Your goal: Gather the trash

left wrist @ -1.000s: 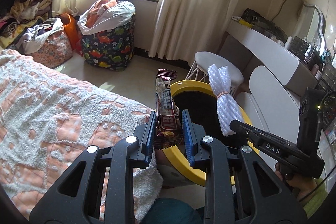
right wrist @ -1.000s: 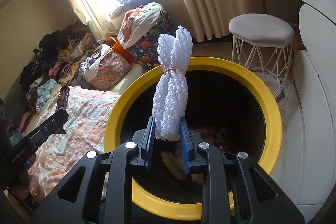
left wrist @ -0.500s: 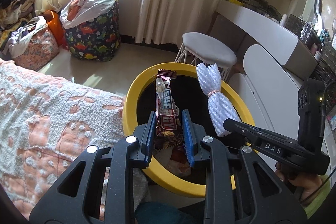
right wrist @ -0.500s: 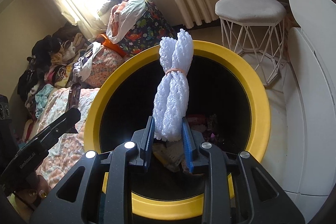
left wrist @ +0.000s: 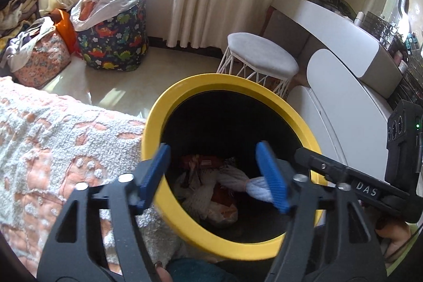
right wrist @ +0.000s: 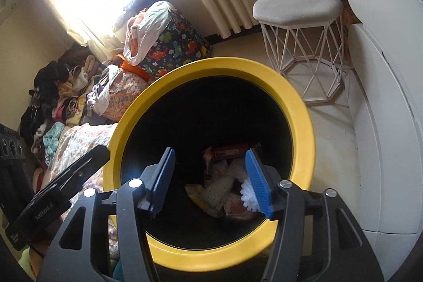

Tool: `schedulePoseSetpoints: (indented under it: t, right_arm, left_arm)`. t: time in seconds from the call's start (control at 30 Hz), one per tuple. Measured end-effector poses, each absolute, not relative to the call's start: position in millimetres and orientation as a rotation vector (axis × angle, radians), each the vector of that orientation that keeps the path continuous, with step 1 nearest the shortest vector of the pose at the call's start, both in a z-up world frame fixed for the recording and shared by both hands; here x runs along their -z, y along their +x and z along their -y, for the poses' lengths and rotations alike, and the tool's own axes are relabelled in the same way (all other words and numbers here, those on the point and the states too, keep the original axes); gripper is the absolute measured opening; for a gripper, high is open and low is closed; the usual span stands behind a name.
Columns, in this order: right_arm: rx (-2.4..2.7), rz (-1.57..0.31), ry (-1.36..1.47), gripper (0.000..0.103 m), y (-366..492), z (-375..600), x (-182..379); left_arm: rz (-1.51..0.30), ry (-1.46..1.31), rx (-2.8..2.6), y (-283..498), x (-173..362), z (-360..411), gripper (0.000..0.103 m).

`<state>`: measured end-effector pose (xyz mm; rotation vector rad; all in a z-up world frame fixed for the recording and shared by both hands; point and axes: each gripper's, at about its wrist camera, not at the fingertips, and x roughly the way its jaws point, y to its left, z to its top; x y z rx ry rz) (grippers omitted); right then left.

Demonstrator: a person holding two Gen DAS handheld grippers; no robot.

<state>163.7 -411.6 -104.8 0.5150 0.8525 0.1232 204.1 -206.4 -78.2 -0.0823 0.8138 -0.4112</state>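
A black bin with a yellow rim [left wrist: 156,110] [right wrist: 304,123] stands beside the bed, below both grippers. My left gripper [left wrist: 212,146] hangs over its mouth, jaws opening, nothing between the blue pads. My right gripper [right wrist: 209,151] is over the bin too, jaws opening. The red snack wrapper [left wrist: 203,161] [right wrist: 230,151] lies on the trash heap inside. The white foam net [left wrist: 257,189] [right wrist: 248,193] is down in the bin, close by the right gripper's right pad; I cannot tell if it touches. The right gripper's body [left wrist: 357,185] shows at the left view's right edge.
A bed with a pink and white blanket [left wrist: 53,136] lies left of the bin. A white wire stool [left wrist: 261,60] and a white dresser [left wrist: 343,44] stand behind and right. A dinosaur-print bag [left wrist: 113,38] and clothes piles [right wrist: 58,97] sit near the window.
Both grippers have opened over the bin. The snack wrapper left the left jaws and the white foam net left the right jaws; both now lie inside the bin.
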Motion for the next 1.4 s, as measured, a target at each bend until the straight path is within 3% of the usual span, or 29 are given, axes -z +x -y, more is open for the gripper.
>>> schedulePoseSetpoints:
  t: [0.1, 0.2, 0.3, 0.5, 1.17, 1.4]
  right_arm:
    - [-0.121, -0.825, 0.493, 0.071, 157.9, 409.8, 97.2]
    - [-0.116, -0.772, 0.45, 0.081, 147.9, 403.1, 85.8]
    - [-0.116, -0.713, 0.421, 0.089, 139.4, 395.7, 74.2]
    - [-0.131, -0.64, 0.355, 0.095, 126.3, 379.6, 57.0]
    - [-0.075, -0.264, 0.147, 0.096, 23.2, 304.5, 27.6]
    - [-0.069, -0.256, 0.131, 0.096, 18.4, 304.0, 34.4]
  left_arm:
    - [-0.803, -0.096, 0.382, 198.3, 75.2, 196.9, 0.087]
    - [-0.783, -0.094, 0.348, 187.5, 73.0, 184.0, 0.091]
    - [-0.76, -0.091, 0.308, 177.2, 69.8, 170.7, 0.092]
    - [-0.717, -0.113, 0.223, 154.4, 59.5, 140.3, 0.092]
    - [-0.574, -0.127, 0.079, 69.3, 49.5, 71.7, 0.092]
    - [-0.548, -0.125, 0.067, 58.1, 51.9, 67.9, 0.092]
